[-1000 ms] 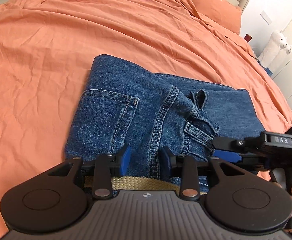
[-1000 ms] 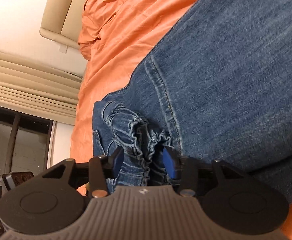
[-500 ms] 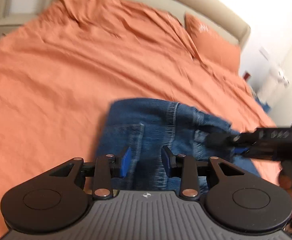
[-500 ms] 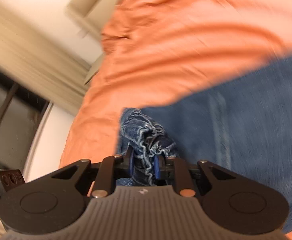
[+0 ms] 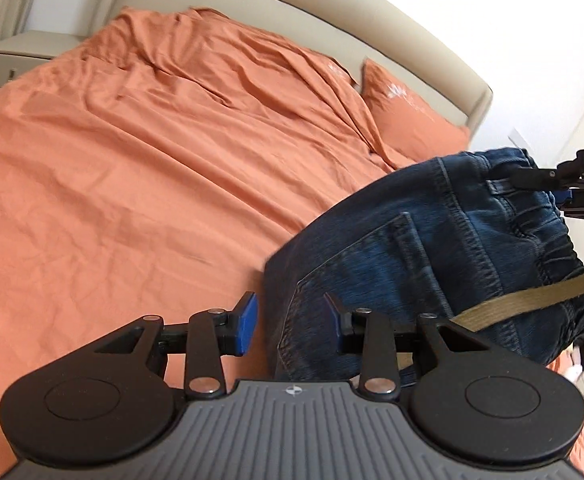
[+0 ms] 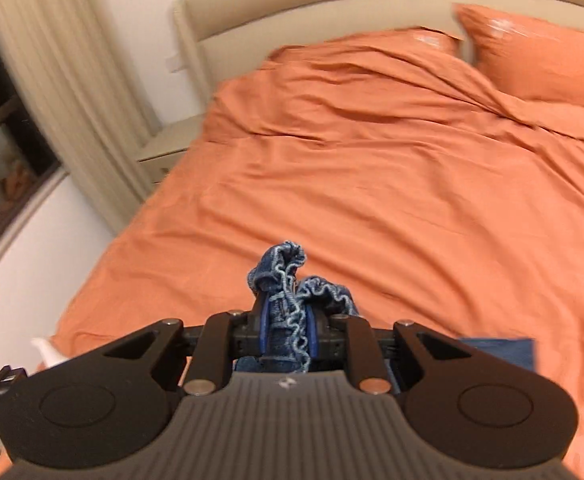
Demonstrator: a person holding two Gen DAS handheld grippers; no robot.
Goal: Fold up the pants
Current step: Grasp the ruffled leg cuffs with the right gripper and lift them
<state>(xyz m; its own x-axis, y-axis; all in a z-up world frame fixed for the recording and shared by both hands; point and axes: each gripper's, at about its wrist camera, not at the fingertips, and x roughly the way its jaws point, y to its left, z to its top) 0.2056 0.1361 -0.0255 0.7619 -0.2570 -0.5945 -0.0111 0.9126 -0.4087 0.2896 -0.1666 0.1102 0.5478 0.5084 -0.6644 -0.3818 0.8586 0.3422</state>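
A wide bed (image 5: 132,168) fills both views, covered by a wrinkled orange sheet (image 6: 391,184). A beige padded headboard (image 5: 331,28) curves along its far end, and two orange pillows (image 6: 539,52) are propped against it. A pale curtain (image 6: 68,92) hangs at the left of the right wrist view, with a beige nightstand (image 6: 168,148) seen between it and the bed.

The pants (image 5: 443,248), dark blue denim jeans, are seen raised at the right of the left wrist view, above the near right part of the bed; their gathered elastic waistband is uppermost and a back pocket with its stitching faces the camera. An olive strap (image 5: 531,300) crosses the lower right of the denim.

The right tool (image 6: 286,332) is clamped on a bunched fold of the waistband, which sticks up past its blue pads (image 6: 264,330); from the side, in the left wrist view, the same tool (image 5: 563,192) is seen biting the top edge of the denim. Its jaws have just been closing on that cloth.

The left tool (image 5: 290,322) stands with its jaws apart. The lower edge of the denim hangs in front of the gap, near the right pad; whether the cloth touches that pad cannot be told. The left pad is clear of it, against the sheet.
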